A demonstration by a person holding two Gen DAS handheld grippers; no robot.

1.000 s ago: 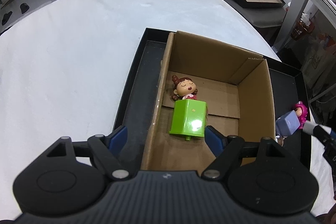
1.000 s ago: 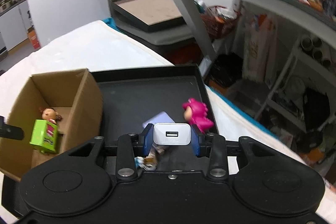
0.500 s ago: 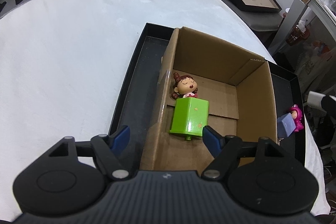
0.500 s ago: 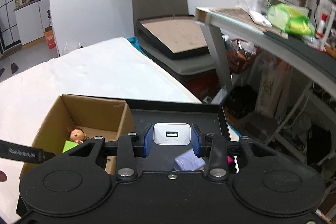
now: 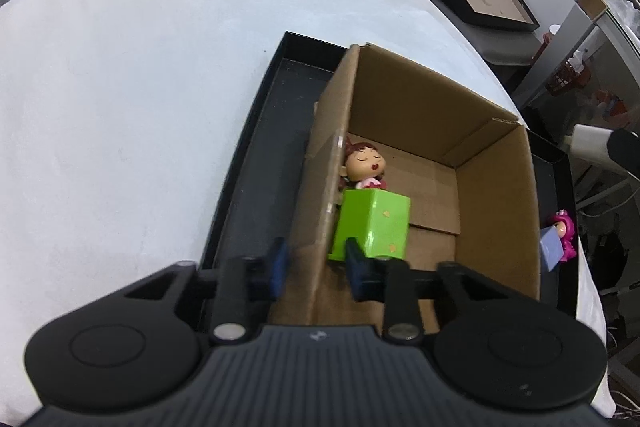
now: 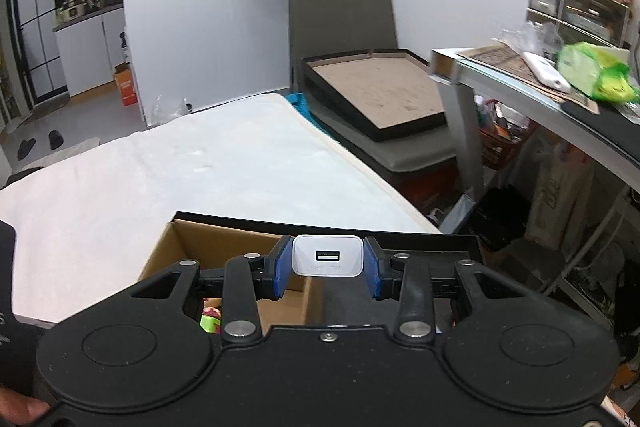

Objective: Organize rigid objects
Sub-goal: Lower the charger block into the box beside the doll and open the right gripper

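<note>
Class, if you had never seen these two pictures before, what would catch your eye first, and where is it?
First, the bright green block lying in the cardboard box, against a doll-like figurine. Next, the white USB charger clamped in the right gripper above the box's far end. The left gripper straddles the box's near wall.

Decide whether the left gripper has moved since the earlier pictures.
Yes. The left gripper has narrowed and shifted, now straddling the cardboard box side wall; earlier its fingers stood wider, either side of it.

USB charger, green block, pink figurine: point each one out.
USB charger [image 6: 328,255], right wrist view, its port face.
green block [image 5: 376,223], left wrist view, its top face.
pink figurine [image 5: 565,229], left wrist view, its head.
</note>
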